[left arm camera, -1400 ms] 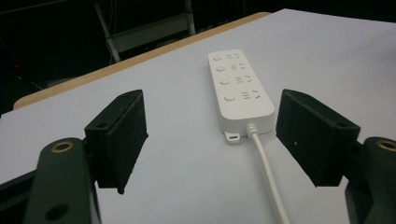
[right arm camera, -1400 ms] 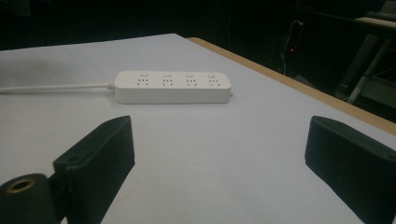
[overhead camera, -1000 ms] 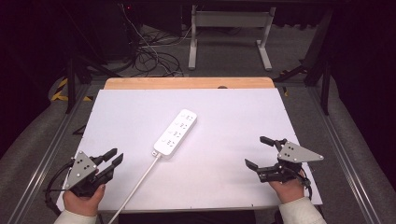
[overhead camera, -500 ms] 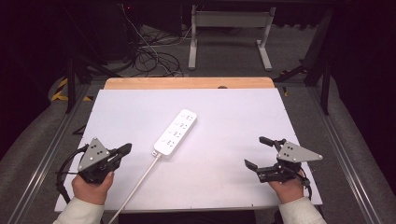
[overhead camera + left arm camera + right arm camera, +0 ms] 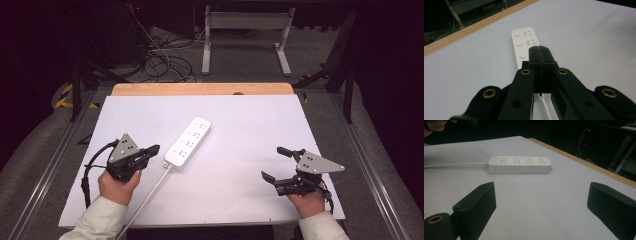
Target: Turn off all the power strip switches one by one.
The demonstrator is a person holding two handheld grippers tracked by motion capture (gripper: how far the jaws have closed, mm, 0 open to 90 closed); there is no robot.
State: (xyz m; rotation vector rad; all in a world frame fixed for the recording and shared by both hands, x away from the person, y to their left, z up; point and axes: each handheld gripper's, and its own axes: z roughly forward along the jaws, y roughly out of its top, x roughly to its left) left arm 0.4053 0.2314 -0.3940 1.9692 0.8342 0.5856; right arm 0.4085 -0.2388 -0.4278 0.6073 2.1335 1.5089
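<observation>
A white power strip [image 5: 189,141] lies at a slant on the white tabletop [image 5: 250,120], left of the middle. Its white cable [image 5: 150,192] runs toward the front edge. My left gripper [image 5: 154,148] is shut with nothing in it, and its tip sits just left of the strip's cable end. In the left gripper view the jaws meet over the near end of the strip [image 5: 524,41], with the cable [image 5: 544,101] below them. My right gripper [image 5: 271,163] stands open and empty near the front right. It looks across bare table at the strip [image 5: 520,165].
A wooden strip [image 5: 200,89] edges the far side of the table. Beyond it are a metal stand [image 5: 245,45] and loose cables [image 5: 160,62] on the floor. Metal rails [image 5: 47,170] run along both sides.
The left hand has moved right and a little forward toward the strip's cable end, and its jaws have gone from slightly apart to shut. The right gripper has stayed still.
</observation>
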